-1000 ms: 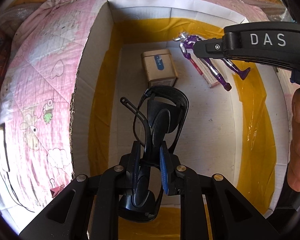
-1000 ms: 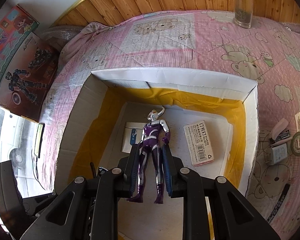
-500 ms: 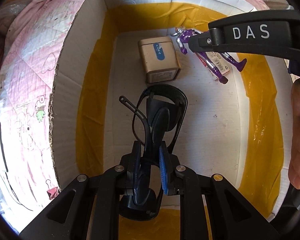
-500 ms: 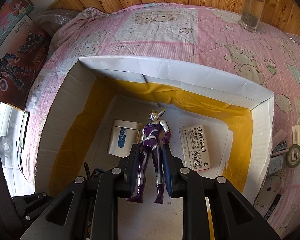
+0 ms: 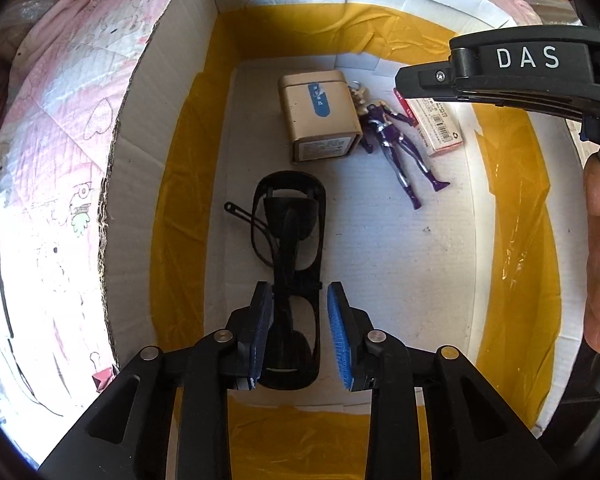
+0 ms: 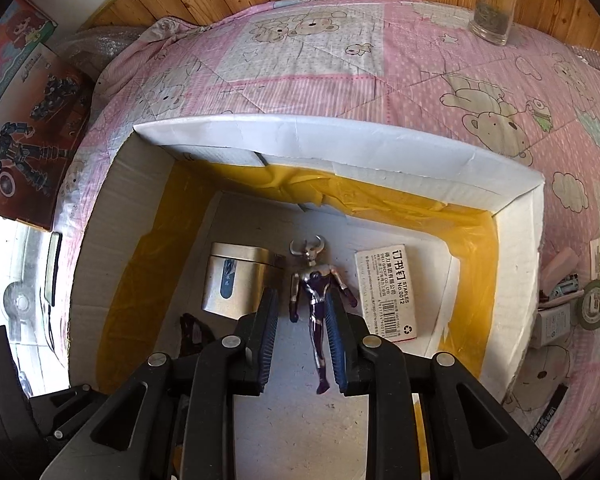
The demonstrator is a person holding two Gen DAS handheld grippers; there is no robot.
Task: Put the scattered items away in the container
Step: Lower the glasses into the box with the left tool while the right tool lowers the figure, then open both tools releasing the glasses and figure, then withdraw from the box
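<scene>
A white cardboard box (image 5: 168,92) with yellow tape inside sits on a pink quilt. My left gripper (image 5: 298,334) is open inside the box, its pads either side of black sunglasses (image 5: 290,264) that lie on the box floor. My right gripper (image 6: 302,344) is open above the box; a purple and silver toy figure (image 6: 316,300) lies on the floor between its pads, also seen in the left wrist view (image 5: 396,148). The right gripper's body (image 5: 512,68) shows at upper right in the left wrist view.
A beige tin (image 5: 318,114) and a staples box (image 6: 388,292) lie on the box floor. On the quilt (image 6: 340,60), right of the box, are tape (image 6: 596,306) and small items. A glass jar (image 6: 494,4) stands at the back. A toy box (image 6: 16,120) lies at left.
Both grippers have opened. The sunglasses and the toy figure have dropped from the jaws onto the box floor. Both grippers moved lower toward the box.
</scene>
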